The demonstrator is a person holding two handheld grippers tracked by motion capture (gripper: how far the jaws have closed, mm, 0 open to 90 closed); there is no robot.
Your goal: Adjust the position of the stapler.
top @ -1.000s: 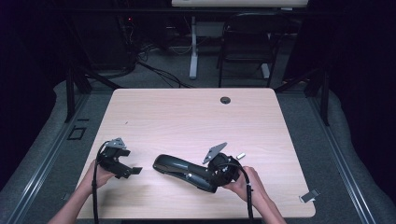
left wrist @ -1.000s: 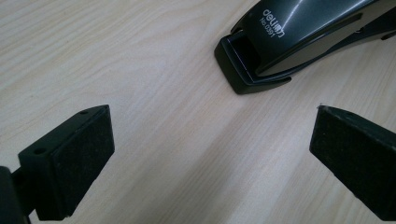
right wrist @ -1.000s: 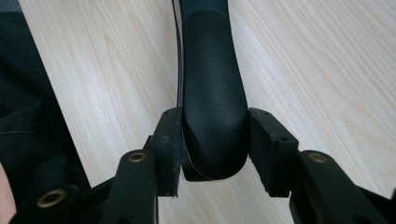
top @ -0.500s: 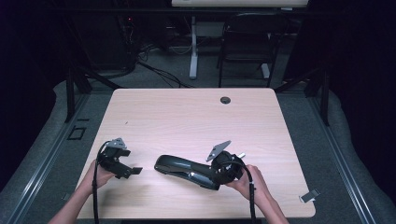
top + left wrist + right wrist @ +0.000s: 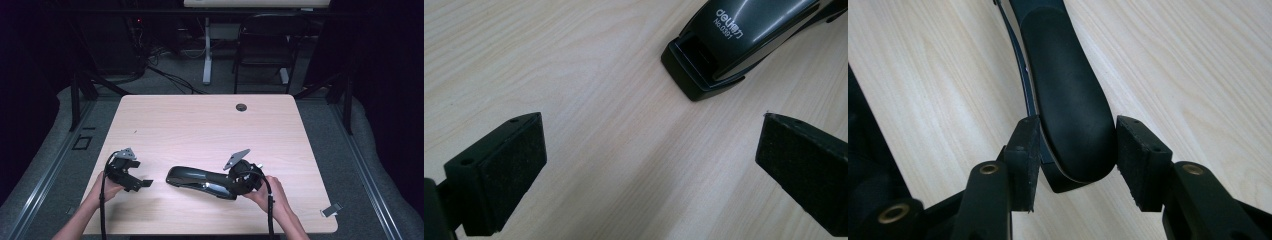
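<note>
At the lower right of the high view, the right gripper (image 5: pixel 235 181) straddles the rear end of a black stapler (image 5: pixel 200 179), its pads at both sides without clearly pinching; it could slip free if lifted; lower left, the left gripper (image 5: pixel 142 184) stands spread and empty; the table (image 5: pixel 210 125) carries no containers.

Black stapler (image 5: pixel 200 179) on wooden table (image 5: pixel 200 125)
</note>
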